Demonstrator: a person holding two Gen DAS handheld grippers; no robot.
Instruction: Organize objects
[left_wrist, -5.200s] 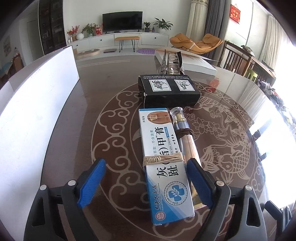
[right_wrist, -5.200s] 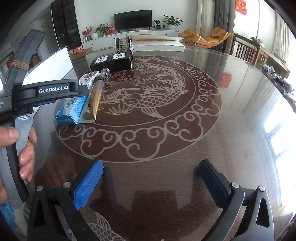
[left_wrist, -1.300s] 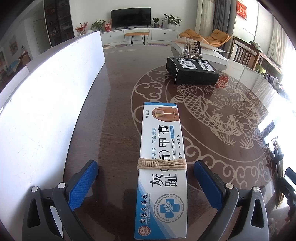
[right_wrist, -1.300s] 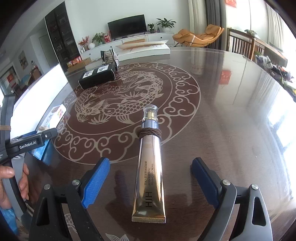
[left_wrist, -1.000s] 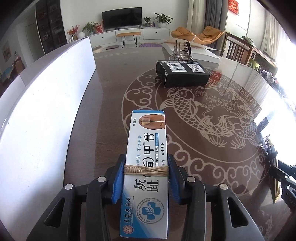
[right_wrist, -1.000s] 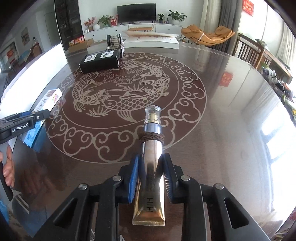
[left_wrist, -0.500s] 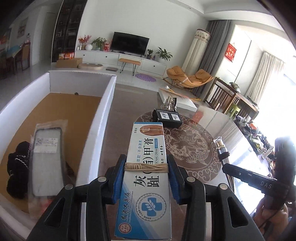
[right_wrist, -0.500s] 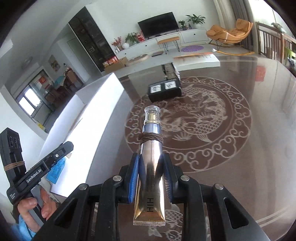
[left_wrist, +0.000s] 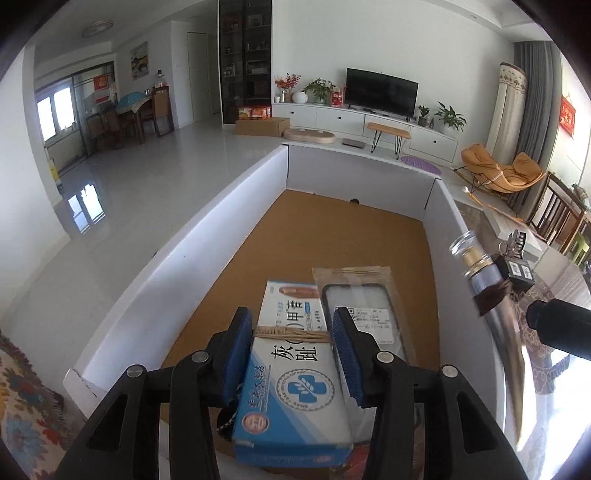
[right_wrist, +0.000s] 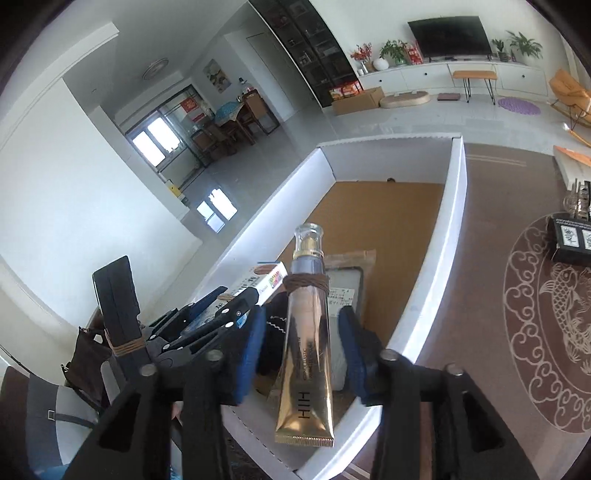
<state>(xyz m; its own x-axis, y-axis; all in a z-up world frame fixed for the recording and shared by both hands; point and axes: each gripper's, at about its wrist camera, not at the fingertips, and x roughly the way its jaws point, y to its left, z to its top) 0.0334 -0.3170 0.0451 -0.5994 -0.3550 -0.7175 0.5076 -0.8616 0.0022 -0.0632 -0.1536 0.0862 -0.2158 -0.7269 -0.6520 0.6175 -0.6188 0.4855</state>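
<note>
The blue-and-white nail cream box (left_wrist: 291, 384), bound with a tan cord, is seen clamped between the blue pads of the left hand-held gripper (left_wrist: 291, 354) and is held above the brown floor of a large white-walled box (left_wrist: 192, 258). Below and just to the right of it, a bagged phone case (left_wrist: 364, 295) is seen lying flat on that floor, partly covered by the carton in the left wrist view. In the right wrist view, the gold tube (right_wrist: 306, 354), with a clear cap and a dark cord wound around its neck, sits between the pads of the right hand-held gripper (right_wrist: 303, 347); the pads look slightly parted from its sides, so whether it is squeezed cannot be told. The tube is held over the near right wall of the white-walled box (right_wrist: 450, 229), cap pointing away from the camera. The left hand-held gripper (right_wrist: 221, 306) is visible to its left inside the box. On the dark patterned surface (right_wrist: 480, 295) beyond, a black box (right_wrist: 572, 240) is seen lying well apart from both.
</note>
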